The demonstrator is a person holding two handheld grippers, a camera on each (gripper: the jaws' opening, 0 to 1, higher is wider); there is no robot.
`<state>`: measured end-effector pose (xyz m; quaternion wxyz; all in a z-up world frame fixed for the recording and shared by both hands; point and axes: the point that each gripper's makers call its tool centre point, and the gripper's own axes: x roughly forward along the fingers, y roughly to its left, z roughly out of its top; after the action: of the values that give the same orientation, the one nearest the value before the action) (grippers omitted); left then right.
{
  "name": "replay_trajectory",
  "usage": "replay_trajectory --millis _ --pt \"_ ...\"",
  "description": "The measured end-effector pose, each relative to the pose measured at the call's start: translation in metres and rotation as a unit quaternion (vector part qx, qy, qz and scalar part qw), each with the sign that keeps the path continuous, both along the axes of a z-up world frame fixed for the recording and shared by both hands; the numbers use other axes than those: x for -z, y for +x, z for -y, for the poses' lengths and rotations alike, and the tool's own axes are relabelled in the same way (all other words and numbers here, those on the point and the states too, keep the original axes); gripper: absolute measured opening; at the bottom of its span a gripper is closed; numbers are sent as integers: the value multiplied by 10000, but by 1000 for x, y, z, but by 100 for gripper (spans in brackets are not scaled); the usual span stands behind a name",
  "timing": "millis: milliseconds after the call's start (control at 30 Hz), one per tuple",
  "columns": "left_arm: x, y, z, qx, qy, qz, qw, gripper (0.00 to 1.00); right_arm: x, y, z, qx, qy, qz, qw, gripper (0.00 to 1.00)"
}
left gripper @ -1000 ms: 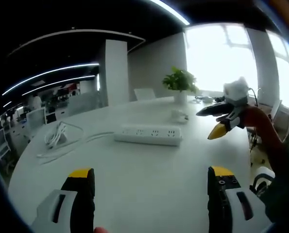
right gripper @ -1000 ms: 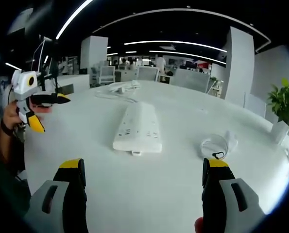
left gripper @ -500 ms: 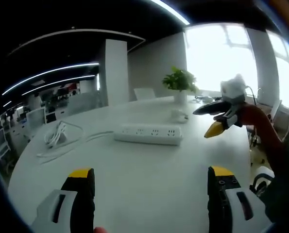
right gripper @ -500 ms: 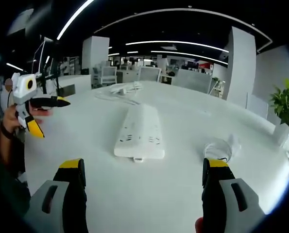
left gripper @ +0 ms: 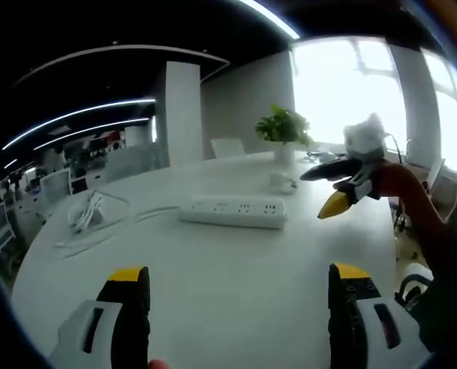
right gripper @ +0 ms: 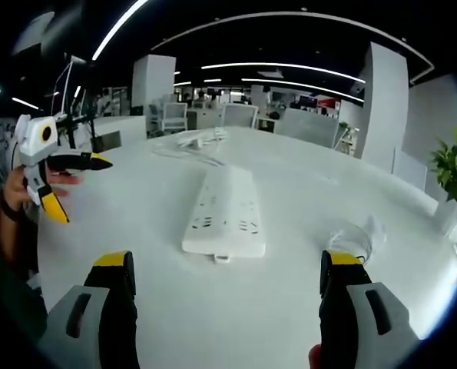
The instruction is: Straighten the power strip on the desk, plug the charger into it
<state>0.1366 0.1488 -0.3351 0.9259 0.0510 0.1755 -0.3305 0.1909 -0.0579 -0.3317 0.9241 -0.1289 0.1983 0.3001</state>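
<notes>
On the round white worktop (right gripper: pixel 136 254), your wide-open, empty left tongs (left gripper: pixel 236 296) and right tongs (right gripper: pixel 222 288) flank the long white plastic power strip (right gripper: pixel 223 211), ready to square it.

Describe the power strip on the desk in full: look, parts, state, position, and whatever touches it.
The power strip is a long, flat, white block that looks like plastic, with rows of dark socket holes along its top face. It lies flat on the white desk, its near end bearing a small tab. A white cable runs away from its far end across the desk. Nothing is plugged into it, and neither gripper touches it. In the left gripper view it lies crosswise.
</notes>
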Motion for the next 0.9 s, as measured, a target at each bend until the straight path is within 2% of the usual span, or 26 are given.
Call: replay_trajectory --millis 367,900 --pt "1 0 2 34 16 -4 10000 100 -7 9 -6 -50 -23 78 10000 100" --pt "2 1 4 58 17 -21 10000 100 -1 15 -15 -188 18 -72 9998 100"
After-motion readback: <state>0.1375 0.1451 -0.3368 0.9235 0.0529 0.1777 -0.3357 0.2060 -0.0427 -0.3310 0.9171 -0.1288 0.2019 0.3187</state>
